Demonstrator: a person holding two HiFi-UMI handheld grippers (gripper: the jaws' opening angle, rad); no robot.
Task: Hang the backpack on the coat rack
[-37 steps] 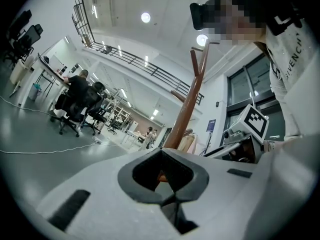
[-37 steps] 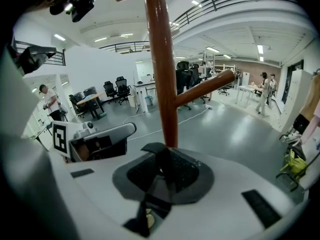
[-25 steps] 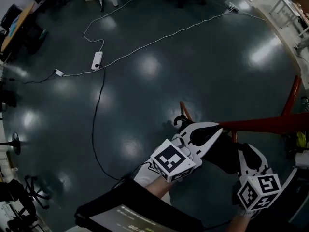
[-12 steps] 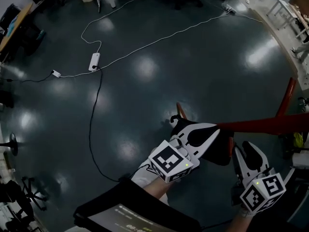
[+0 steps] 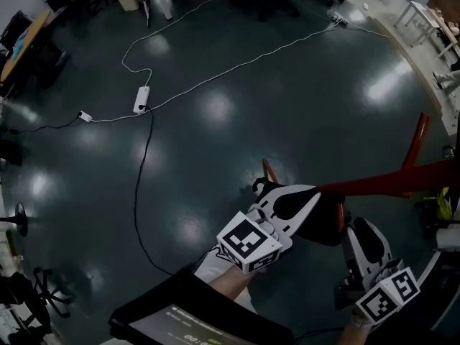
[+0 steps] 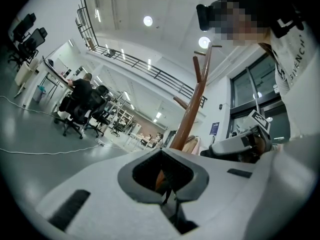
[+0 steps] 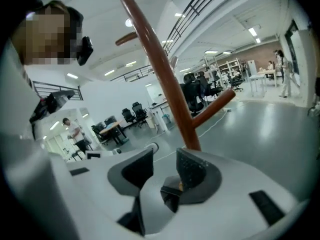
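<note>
My left claw is pressed together. A thin dark line hangs at the pinch, which I read as a strap of the backpack, though I cannot be certain. In the head view the bag is the dark mass hanging between my two grippers, over the floor and off it. My right claw is spread, with nothing between its pads.

The coat rack stands upright just beyond the right jaws, and one peg slants up and away to their right. From the left gripper view the same pole sits ahead and a little right of centre, with its upper pegs well above the jaw line. The right hand is therefore nearer the pole, but I judge the left to be the one carrying the load.

The hang turns on height. The pole's long axis is vertical and the pegs angle upward, so I think the left claw must lift the strap above a peg tip, bring it toward the pole, then lower it. If the strap is too low it would meet the peg's underside and slide off.
</note>
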